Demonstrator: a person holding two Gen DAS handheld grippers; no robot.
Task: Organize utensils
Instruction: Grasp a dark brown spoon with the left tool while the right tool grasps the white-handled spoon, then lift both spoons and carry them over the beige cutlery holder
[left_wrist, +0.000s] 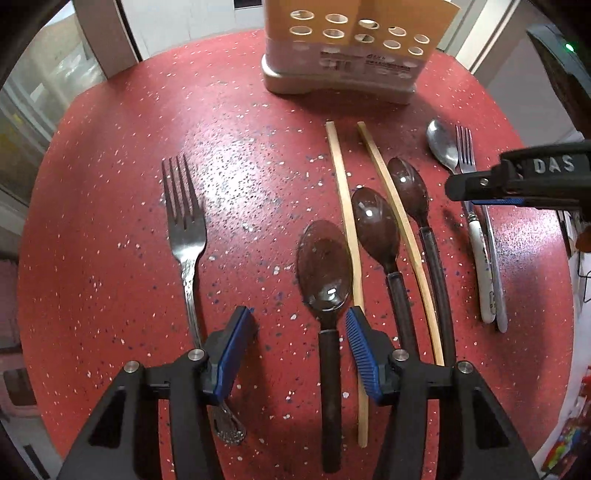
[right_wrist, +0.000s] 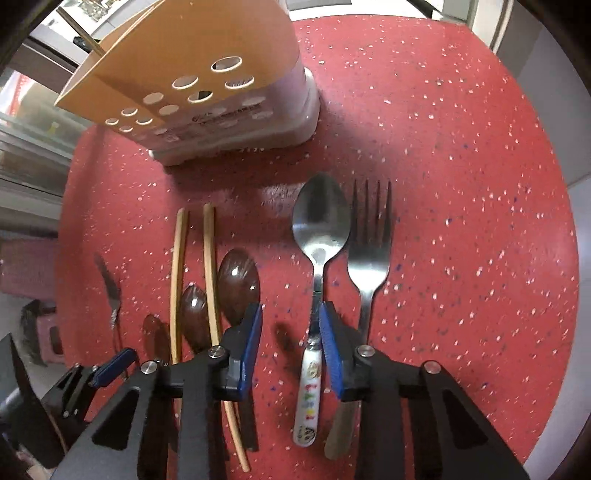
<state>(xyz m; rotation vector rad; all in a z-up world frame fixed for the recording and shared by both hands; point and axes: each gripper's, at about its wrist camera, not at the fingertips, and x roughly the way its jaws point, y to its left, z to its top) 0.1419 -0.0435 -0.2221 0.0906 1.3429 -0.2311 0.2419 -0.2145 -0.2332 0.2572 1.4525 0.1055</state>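
My left gripper (left_wrist: 298, 313) points down at the red speckled table (left_wrist: 110, 258), its jaws astride the dark handle of the nearest brown spoon (left_wrist: 325, 266). The right pad is close to the handle and the left pad stands clear of it. My right gripper (right_wrist: 290, 307) straddles the steel spoon with a white patterned handle (right_wrist: 320, 229). Its right pad is at the spoon's neck and its left pad is well apart. A steel fork (right_wrist: 369, 251) lies just right of that spoon.
An orange utensil holder with round holes (left_wrist: 340, 40) (right_wrist: 192, 74) stands on a white base at the back. Two more brown spoons (left_wrist: 375, 221) and two wooden chopsticks (left_wrist: 341, 184) lie in between. A separate steel fork (left_wrist: 184, 229) lies far left.
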